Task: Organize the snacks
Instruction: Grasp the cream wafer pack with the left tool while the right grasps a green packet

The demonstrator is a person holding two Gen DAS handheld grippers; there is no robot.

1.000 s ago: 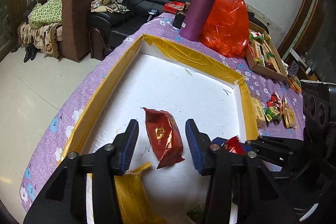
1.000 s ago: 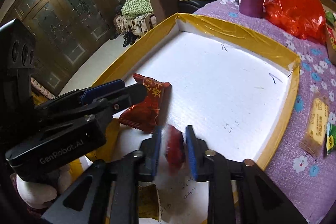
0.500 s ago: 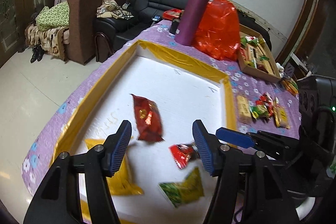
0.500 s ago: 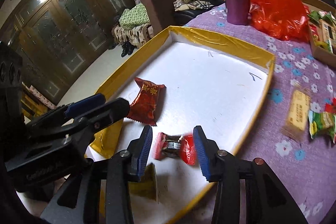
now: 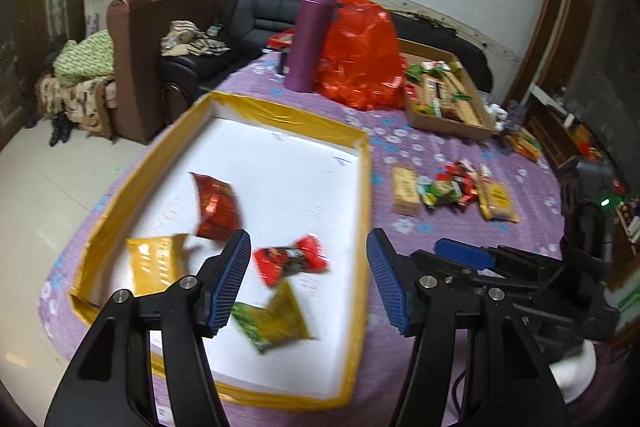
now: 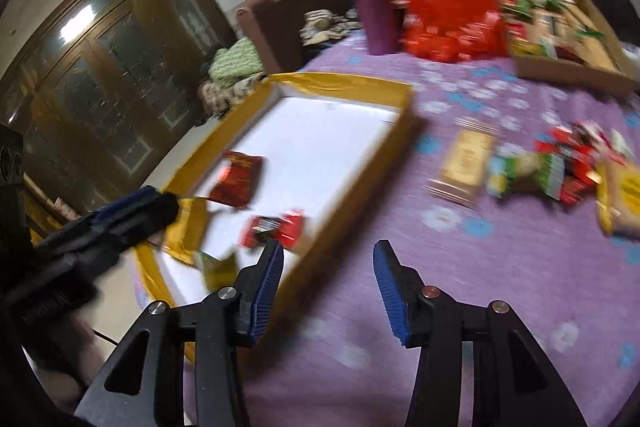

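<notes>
A white tray with a yellow rim [image 5: 362, 187] [image 6: 348, 83] lies on the purple flowered tablecloth. In it are a dark red packet [image 5: 216, 207] [image 6: 238, 179], a yellow packet [image 5: 156, 263], a red candy packet [image 5: 290, 259] [image 6: 276, 227] and a green-yellow packet [image 5: 276, 317]. My left gripper [image 5: 306, 283] hovers open above the tray's near part, nothing between its fingers. My right gripper [image 6: 326, 293] is over the cloth just right of the tray rim, its jaws opening and empty. A loose pile of snacks [image 5: 452, 187] [image 6: 540, 167] lies on the cloth to the right.
A purple bottle [image 5: 310, 35] and a red plastic bag [image 5: 360, 59] stand behind the tray. A cardboard box of snacks [image 5: 444, 99] [image 6: 568, 39] sits at the back right. Sofas and an armchair [image 5: 132, 43] are beyond the table's left edge.
Both grippers pulled back and up from the tray and opened wider. The right one released the red candy packet into the tray and swung right over the cloth. More packets came into view.
</notes>
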